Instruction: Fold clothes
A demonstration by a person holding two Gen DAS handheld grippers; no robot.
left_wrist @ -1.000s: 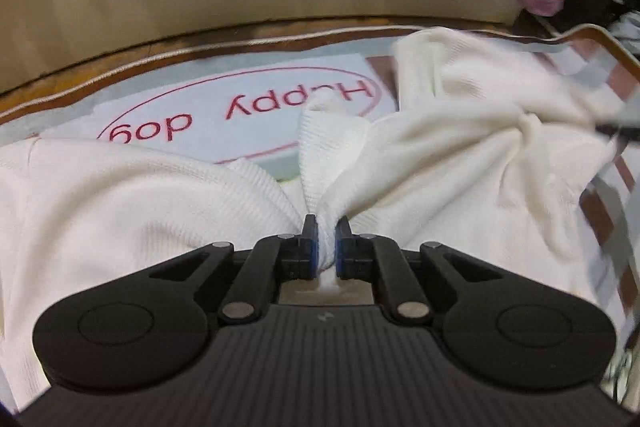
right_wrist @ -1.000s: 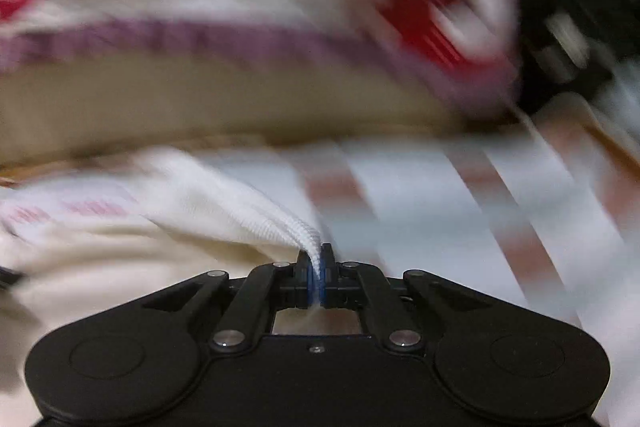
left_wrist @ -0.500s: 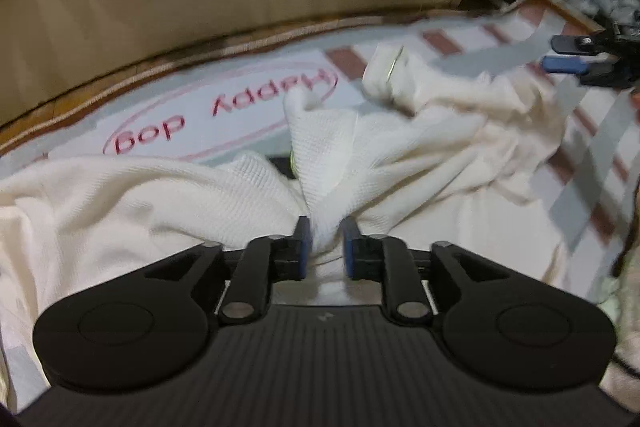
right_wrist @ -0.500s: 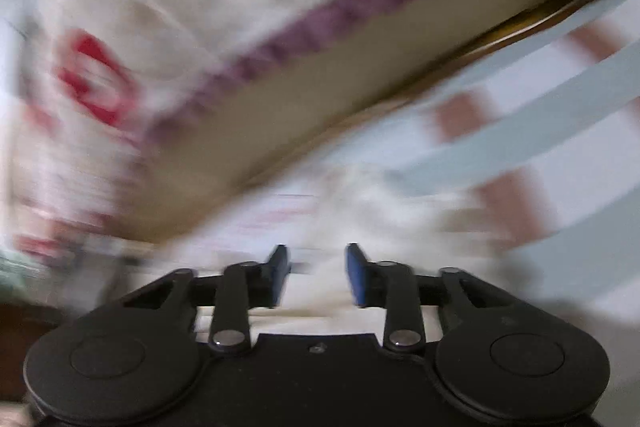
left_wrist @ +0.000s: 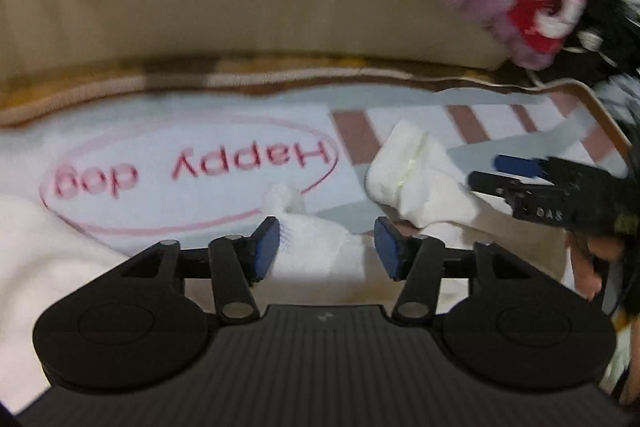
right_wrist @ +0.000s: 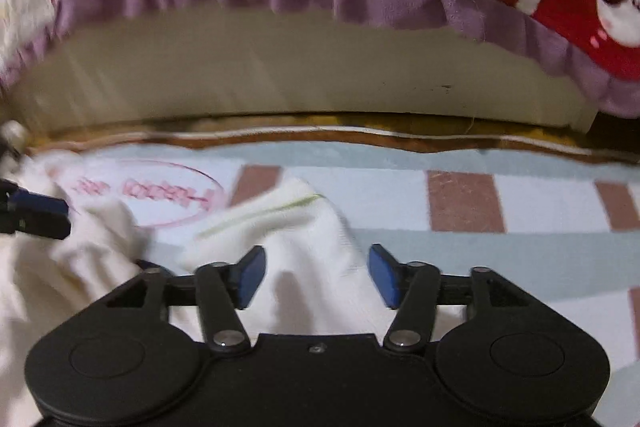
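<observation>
Both grippers are spread wide with nothing pinched. The left gripper (left_wrist: 326,247) has a bunched ridge of the cream knit garment (left_wrist: 316,239) sitting between its pads but not clamped, and the right gripper (right_wrist: 316,275) hovers the same way over another raised part of that garment (right_wrist: 280,227).

The garment lies rumpled on the striped mat (right_wrist: 464,203). Part of it covers the near edge of the "Happy dog" oval (left_wrist: 188,171), and a rolled-up end, maybe a cuff, sits just right of that oval (left_wrist: 416,175). It's not flat and not a tidy fold either.

My guess is this is a regrip. If so, pick an actual edge or seam rather than a random hump, pinch only one layer, and get both sides level before pulling. That stretchy knit will sag and twist if the grips are uneven.
</observation>
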